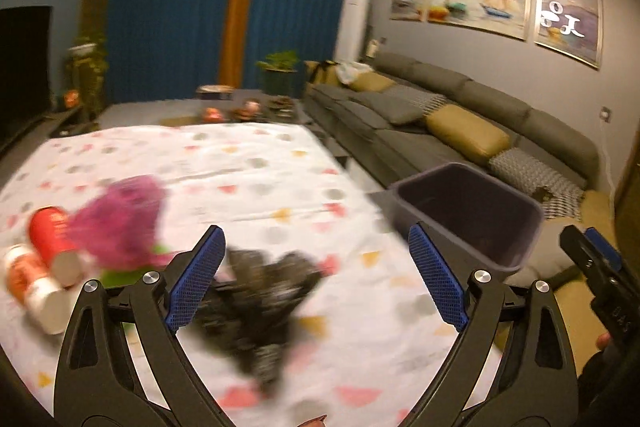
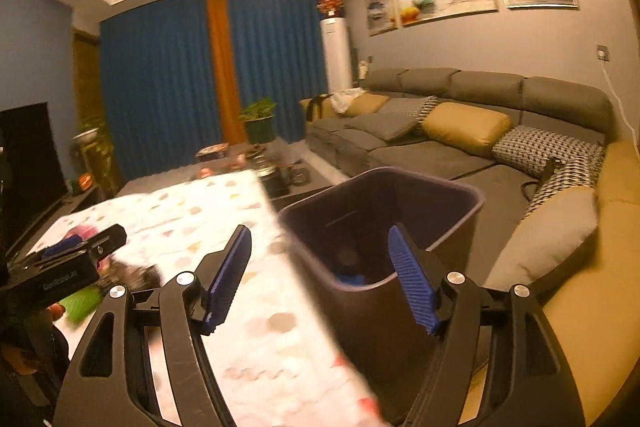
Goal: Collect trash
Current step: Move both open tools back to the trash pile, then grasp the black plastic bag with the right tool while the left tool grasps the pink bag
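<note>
Table (image 1: 256, 163), covered by a white cloth with coloured patches. On it, toward the left edge: two red-and-white cylindrical cans (image 1: 44, 267) lying on their sides, touching; beside them a purple fluffy item (image 1: 120, 219) with a green piece (image 1: 116, 273); nearer the front edge, a crumpled black item (image 1: 264, 291).

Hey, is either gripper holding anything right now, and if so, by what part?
Nothing is held. The left gripper is open above the black crumpled trash on the table; the right gripper is open in front of the bin, jaws empty.
</note>
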### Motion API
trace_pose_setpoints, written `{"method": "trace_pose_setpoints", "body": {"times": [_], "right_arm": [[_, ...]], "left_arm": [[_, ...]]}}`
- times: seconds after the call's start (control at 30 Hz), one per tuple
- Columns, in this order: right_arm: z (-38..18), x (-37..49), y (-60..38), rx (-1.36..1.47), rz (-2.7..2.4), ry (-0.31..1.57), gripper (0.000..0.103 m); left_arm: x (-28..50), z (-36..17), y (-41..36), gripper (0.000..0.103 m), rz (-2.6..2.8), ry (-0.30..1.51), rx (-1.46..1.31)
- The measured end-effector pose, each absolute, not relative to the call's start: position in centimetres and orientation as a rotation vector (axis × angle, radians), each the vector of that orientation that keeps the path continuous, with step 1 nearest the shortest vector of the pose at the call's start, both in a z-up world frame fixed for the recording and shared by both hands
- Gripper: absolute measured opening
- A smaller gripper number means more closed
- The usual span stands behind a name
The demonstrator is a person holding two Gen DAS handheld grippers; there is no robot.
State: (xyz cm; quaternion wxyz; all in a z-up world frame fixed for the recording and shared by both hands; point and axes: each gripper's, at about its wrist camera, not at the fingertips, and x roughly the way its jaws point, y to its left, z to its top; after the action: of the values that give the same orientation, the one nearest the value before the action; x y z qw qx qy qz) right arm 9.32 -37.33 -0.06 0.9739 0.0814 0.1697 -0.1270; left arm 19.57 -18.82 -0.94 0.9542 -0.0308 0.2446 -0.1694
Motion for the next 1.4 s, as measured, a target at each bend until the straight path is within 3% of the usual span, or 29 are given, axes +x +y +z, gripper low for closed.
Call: {"method": "trace_pose_setpoints", "body": {"times": [0.67, 1.2, 1.4], "right_arm": [[-3.1, 13.4, -22.5, 0.101, 0.014, 0.486, 0.066], [-6.0, 17.9, -20.4, 0.077, 0.011, 0.604, 0.060], [-6.8, 19.8, -20.5, 0.084, 0.003, 0.646, 0.052]], "left_arm": [[14.9, -3.1, -1.1, 0.091, -0.023, 0.465, -0.151], [16.0, -3.3, 2.1, 0.091, 0.008, 0.469, -0.197], [16.6, -3.0, 1.8, 0.091, 0.000, 0.467, -0.182]]}}
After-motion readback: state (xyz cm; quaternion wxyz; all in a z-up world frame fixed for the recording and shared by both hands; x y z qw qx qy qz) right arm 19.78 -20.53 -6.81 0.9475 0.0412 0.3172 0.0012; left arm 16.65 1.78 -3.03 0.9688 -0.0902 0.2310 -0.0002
